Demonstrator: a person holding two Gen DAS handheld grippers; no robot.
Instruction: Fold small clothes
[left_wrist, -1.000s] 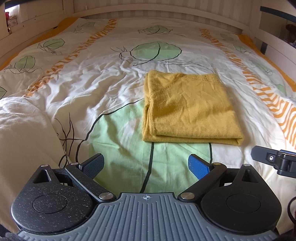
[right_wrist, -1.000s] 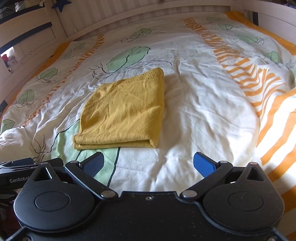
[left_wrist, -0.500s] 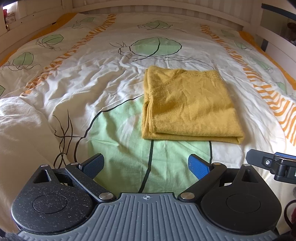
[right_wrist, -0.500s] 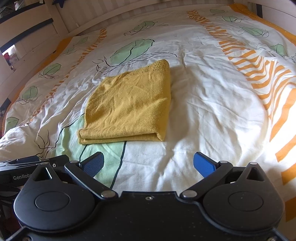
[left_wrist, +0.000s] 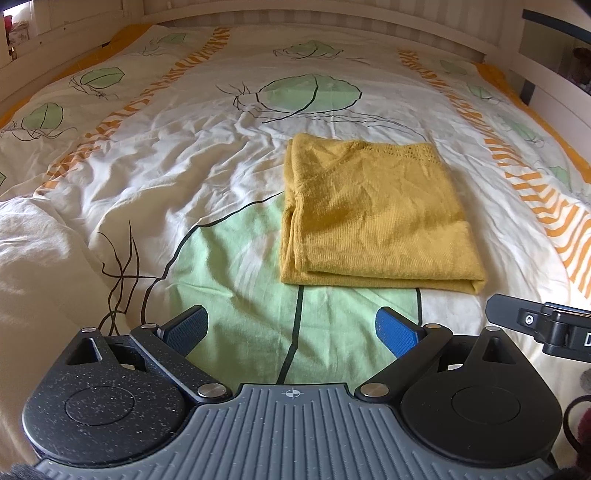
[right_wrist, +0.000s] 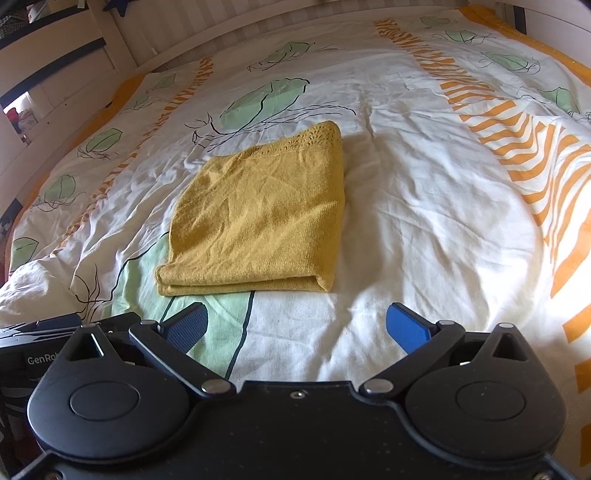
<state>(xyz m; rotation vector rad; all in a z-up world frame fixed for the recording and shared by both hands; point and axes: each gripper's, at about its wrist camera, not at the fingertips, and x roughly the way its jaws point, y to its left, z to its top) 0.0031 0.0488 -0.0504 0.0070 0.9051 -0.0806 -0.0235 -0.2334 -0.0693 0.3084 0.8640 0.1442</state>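
Note:
A mustard-yellow knitted garment (left_wrist: 373, 218) lies folded into a flat rectangle on the bed, its thick fold facing me and a lacy hem at the far edge. In the right wrist view the same garment (right_wrist: 262, 221) sits left of centre. My left gripper (left_wrist: 291, 328) hovers open just short of the garment's near edge, nothing between its blue pads. My right gripper (right_wrist: 297, 326) is open too, close to the garment's near right corner and apart from it. Part of the right gripper (left_wrist: 543, 325) shows at the left wrist view's right edge.
The bed carries a white duvet (left_wrist: 184, 166) printed with green leaves and orange stripes, wrinkled around the garment. A white slatted headboard (left_wrist: 295, 18) and side rails (right_wrist: 74, 85) bound the bed. A bunched fold of duvet (left_wrist: 33, 266) rises at the near left.
Both grippers have drawn slightly nearer and lower toward the bed; the garment looks a little larger and has not moved. Both stay open.

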